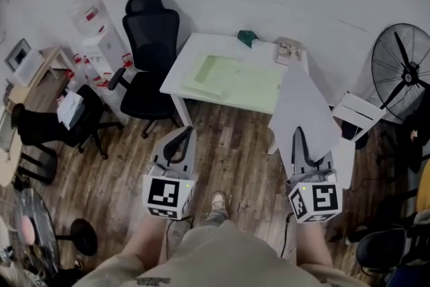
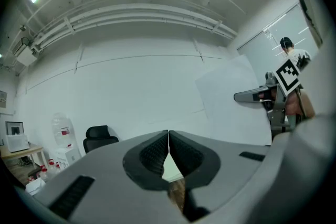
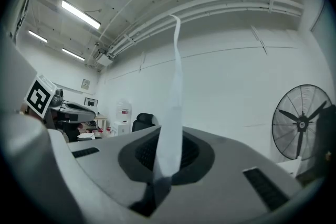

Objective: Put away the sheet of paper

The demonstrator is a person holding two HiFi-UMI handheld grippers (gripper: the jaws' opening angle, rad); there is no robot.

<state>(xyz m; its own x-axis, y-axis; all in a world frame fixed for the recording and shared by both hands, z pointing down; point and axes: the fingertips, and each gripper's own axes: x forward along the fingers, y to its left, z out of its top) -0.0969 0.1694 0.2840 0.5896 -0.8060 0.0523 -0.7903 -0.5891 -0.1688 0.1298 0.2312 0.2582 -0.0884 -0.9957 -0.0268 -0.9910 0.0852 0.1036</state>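
The white sheet of paper stands upright, pinched at its lower edge by my right gripper, which is shut on it. In the right gripper view the sheet shows edge-on, rising from between the jaws of that gripper. My left gripper hangs level at the left, shut with nothing between its pads. From the left gripper view the sheet and the right gripper show at the right. Both grippers point toward a white table carrying a pale green mat.
A black office chair stands left of the table, and a water dispenser stands further left. A floor fan and a white stool are at the right. A dark green object and a small box sit at the table's far edge.
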